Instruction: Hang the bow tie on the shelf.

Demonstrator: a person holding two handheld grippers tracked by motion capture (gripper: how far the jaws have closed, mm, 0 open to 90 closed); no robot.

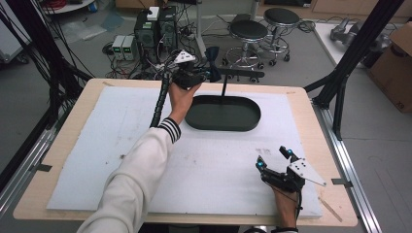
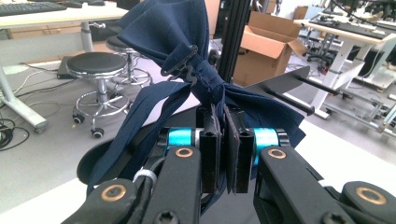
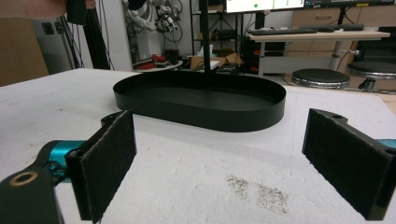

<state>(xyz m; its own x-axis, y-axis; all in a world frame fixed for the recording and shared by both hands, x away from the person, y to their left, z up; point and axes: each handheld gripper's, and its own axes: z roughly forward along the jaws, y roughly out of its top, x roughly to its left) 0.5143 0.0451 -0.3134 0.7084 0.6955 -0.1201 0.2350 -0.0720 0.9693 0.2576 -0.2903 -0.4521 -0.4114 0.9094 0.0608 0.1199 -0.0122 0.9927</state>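
Observation:
A navy bow tie (image 2: pixel 187 60) with a metal hook clasp and trailing strap is pinched between my left gripper's (image 2: pixel 223 154) pads. In the high view that left gripper (image 1: pixel 204 75) is raised above the far edge of the table, with the bow tie (image 1: pixel 213 60) at its tip, close to the black crossbar (image 1: pixel 240 73) of a stand. The stand's post (image 1: pixel 224 87) rises from a black oval tray (image 1: pixel 223 114). My right gripper (image 1: pixel 273 158) rests on the white mat near the front right, open and holding nothing; its view faces the tray (image 3: pixel 201 105).
A white foam mat (image 1: pixel 97 145) covers the wooden table. Dark specks (image 3: pixel 257 191) lie on the mat in front of the right gripper. Stools (image 1: pixel 248 31), computer boxes (image 1: pixel 155 29) and cables stand on the floor beyond the table. A cardboard box (image 2: pixel 268 46) is farther off.

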